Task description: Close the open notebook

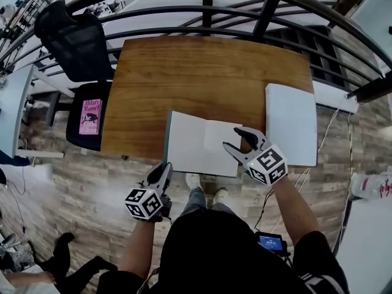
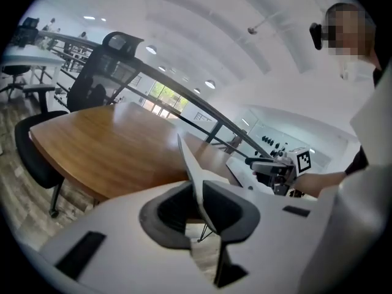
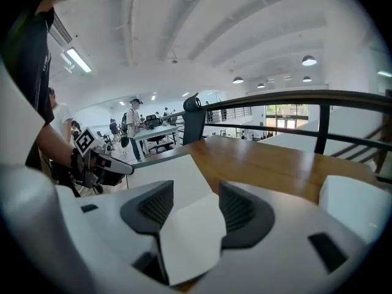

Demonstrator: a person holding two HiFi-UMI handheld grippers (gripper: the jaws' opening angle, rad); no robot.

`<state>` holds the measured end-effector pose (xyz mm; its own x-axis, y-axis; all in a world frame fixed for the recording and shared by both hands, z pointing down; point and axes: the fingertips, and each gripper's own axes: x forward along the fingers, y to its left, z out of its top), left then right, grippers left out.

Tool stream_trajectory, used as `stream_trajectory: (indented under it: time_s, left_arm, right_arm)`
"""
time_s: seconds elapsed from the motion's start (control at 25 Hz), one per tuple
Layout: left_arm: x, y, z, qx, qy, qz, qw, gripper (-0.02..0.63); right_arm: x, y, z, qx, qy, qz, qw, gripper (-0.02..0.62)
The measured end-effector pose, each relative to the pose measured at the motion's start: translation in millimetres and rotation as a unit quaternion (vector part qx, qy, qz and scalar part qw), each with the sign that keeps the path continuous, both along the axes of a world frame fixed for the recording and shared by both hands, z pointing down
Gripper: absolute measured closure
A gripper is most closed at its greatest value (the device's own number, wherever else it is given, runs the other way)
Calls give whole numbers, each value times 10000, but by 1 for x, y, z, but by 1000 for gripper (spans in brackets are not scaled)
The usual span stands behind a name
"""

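The open notebook lies white-paged at the front edge of the wooden table. My left gripper is at its near left corner. In the left gripper view the left gripper is shut on the thin cover edge, which stands upright between the pads. My right gripper is over the right half, jaws apart around a lifted, curling page. In the right gripper view that page lies loosely between the wide pads of the right gripper.
A second white pad lies at the table's right front corner, overhanging the edge. A black office chair with a pink book on its seat stands at the left. A dark railing runs behind the table.
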<state>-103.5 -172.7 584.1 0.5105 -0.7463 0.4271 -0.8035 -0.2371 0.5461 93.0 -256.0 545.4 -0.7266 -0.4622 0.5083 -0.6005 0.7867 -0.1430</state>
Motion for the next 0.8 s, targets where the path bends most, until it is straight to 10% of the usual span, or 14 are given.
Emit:
stream_trajectory:
  time_s: [0.8]
  left_arm:
    - [104, 13, -62, 700, -280, 1112, 9909, 543]
  right_arm:
    - [72, 56, -47, 197, -174, 496, 9984, 364]
